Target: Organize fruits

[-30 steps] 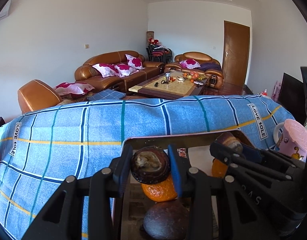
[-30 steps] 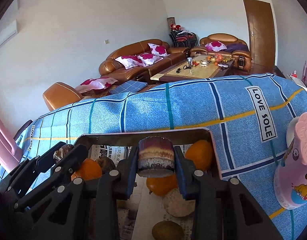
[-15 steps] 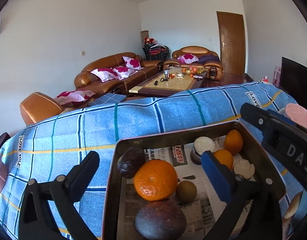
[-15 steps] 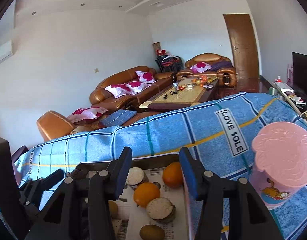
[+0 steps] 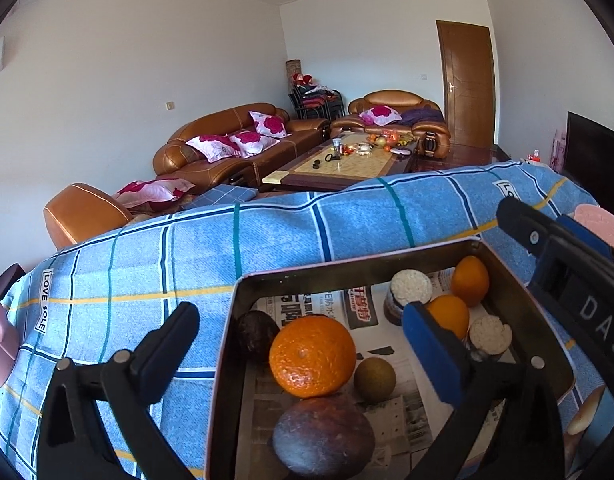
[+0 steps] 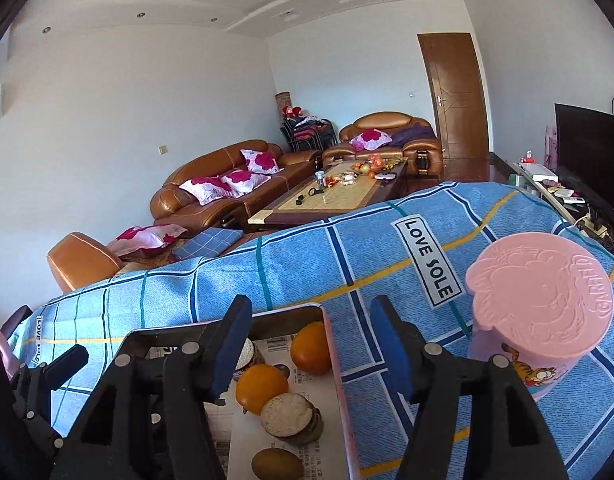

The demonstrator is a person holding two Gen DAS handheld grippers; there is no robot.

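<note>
Blue checked cloth (image 5: 291,236) covers the bench, and on it stands a dark metal tray (image 5: 523,300) lined with newspaper (image 5: 327,300). The left gripper (image 5: 299,332) hovers over the near left part of the tray with its fingers released, wide apart and holding nothing. Between them in the left wrist view lies a big orange (image 5: 311,355), with a dark round fruit (image 5: 258,335) just behind it at the left wall and a large brown fruit (image 5: 323,436) touching it in front. A small kiwi (image 5: 375,375) lies just beside the orange on the right. At the far right corner are two smaller oranges (image 5: 470,280) and two cut fruit pieces with pale tops (image 5: 411,288).

The right gripper (image 6: 311,344) is over the right edge of the tray, fingers also released and empty. A pink cup with a lid (image 6: 541,304) stands on the cloth just right of the tray.
</note>
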